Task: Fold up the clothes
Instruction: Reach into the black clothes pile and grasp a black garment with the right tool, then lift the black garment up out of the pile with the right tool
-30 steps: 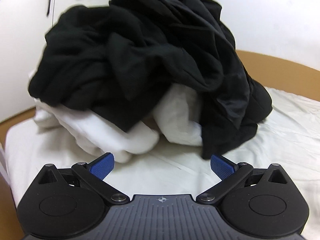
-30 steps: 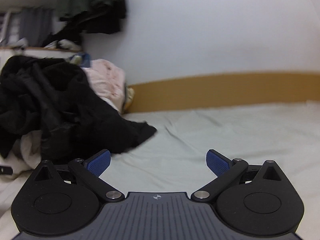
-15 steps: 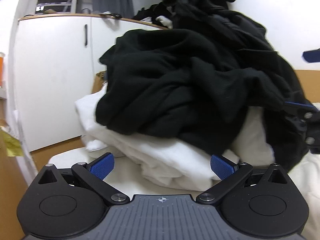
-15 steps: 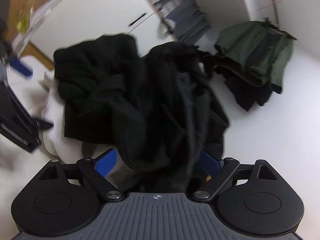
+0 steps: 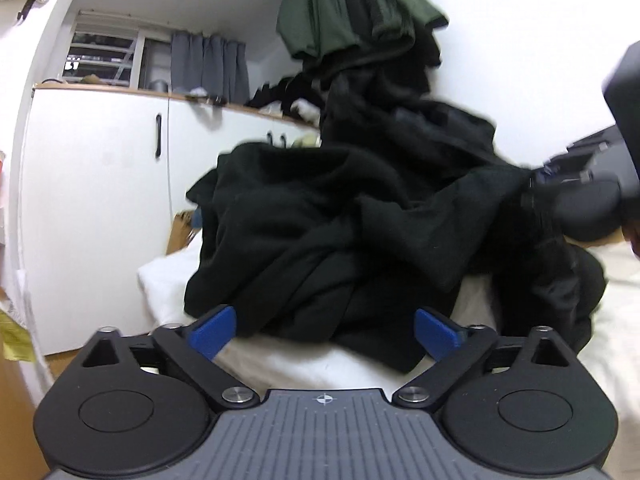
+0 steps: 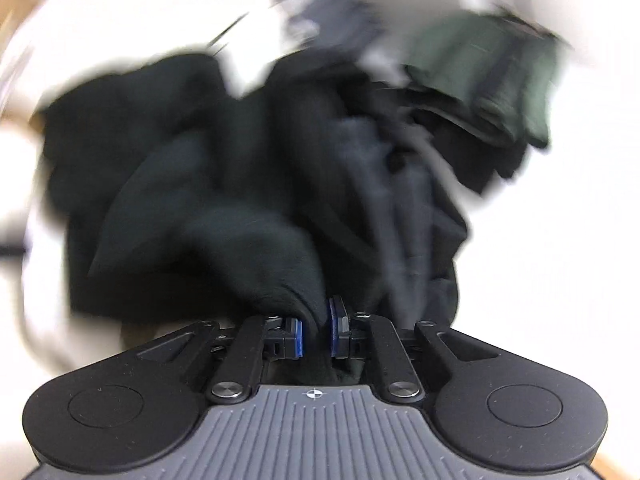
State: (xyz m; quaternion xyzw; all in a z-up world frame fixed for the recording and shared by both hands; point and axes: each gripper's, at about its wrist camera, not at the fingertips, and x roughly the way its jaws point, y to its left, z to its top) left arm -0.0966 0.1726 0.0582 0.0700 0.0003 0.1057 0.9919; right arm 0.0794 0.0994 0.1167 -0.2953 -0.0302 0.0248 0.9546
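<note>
Now right tool [image 6: 316, 330] has clamped black garment [image 6: 240, 248]; earlier open.

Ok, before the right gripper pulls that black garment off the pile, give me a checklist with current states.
1. right gripper closed on cloth: ok, black garment pinched between its pads.
2. Only one garment caught: cannot tell; the black pile is tangled and the right view is blurred.
3. left gripper free to assist: ok, jaws wide open, empty, facing the pile.
4. White laundry underneath stays put: cannot tell; black cloth lies directly on it.
5. Clear bed sheet to spread the garment: ok, bare sheet shows at right.
</note>
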